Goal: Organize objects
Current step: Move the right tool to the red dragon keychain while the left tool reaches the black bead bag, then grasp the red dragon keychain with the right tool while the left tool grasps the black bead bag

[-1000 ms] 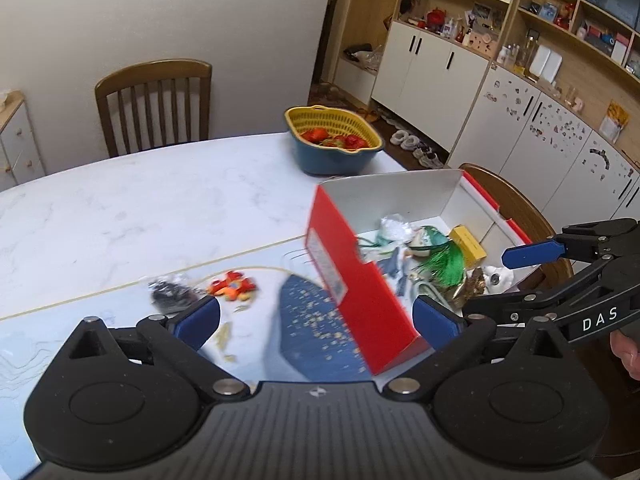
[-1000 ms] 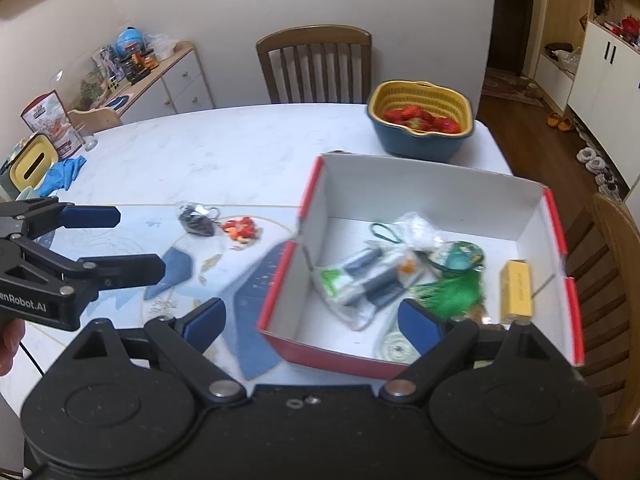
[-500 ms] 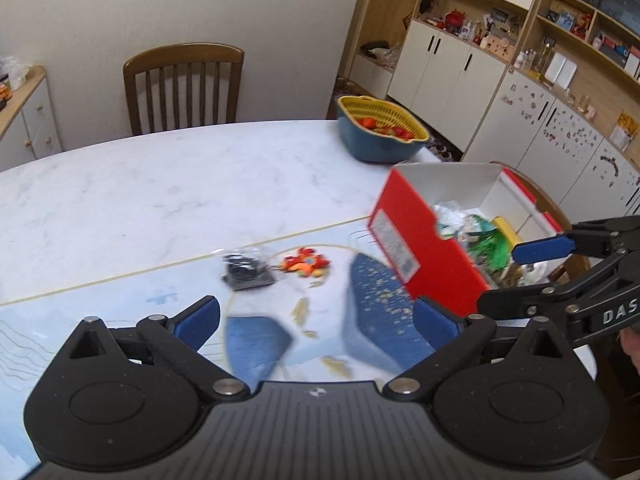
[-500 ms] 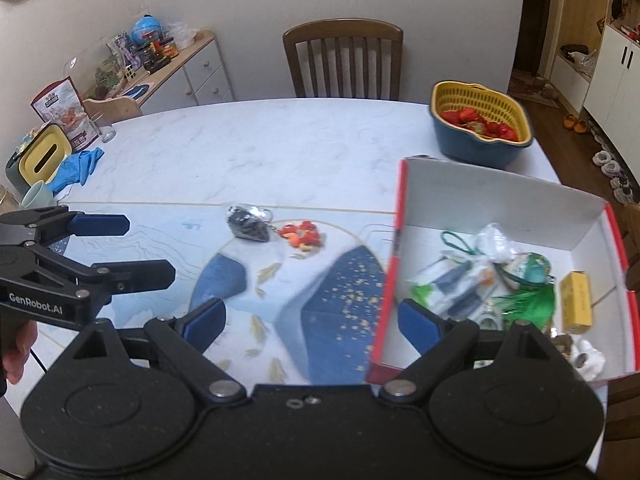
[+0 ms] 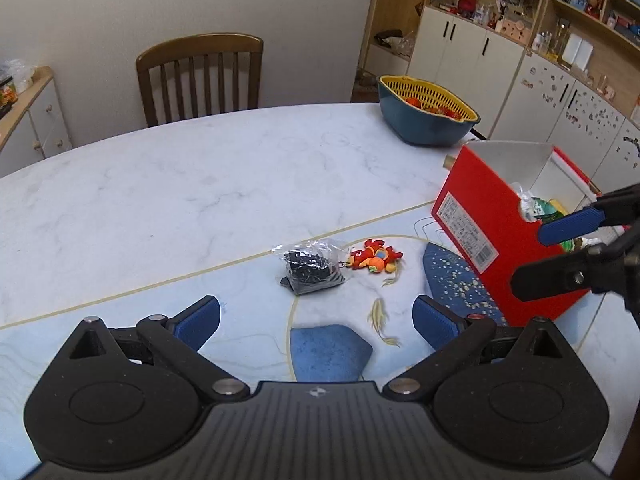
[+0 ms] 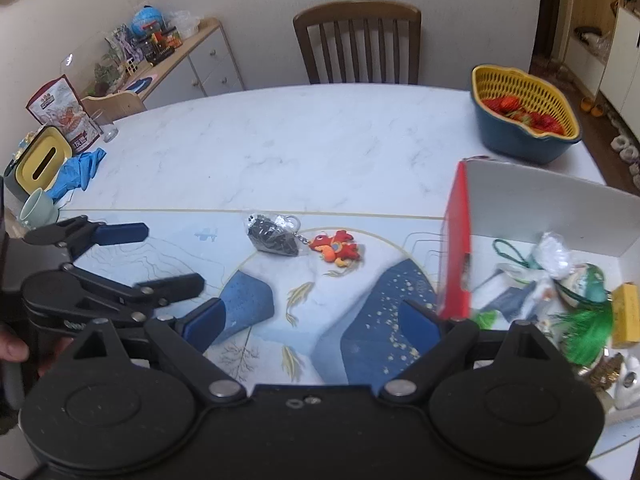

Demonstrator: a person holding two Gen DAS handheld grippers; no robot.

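Both hand-held grippers, left (image 5: 316,316) and right (image 6: 310,320), gape empty. Black bagged item (image 5: 311,268) and red keychain toy (image 5: 374,258) lie mid-desk, beside red box (image 5: 480,232). Likely next: grab one, box it.

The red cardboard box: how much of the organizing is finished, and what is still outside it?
Done: the red cardboard box already holds several items, such as a green tassel and a yellow packet. In hand: nothing; the left tongs and right tongs are open. Left: the clear bag of black pieces and the red-orange keychain figure lie on the mat.
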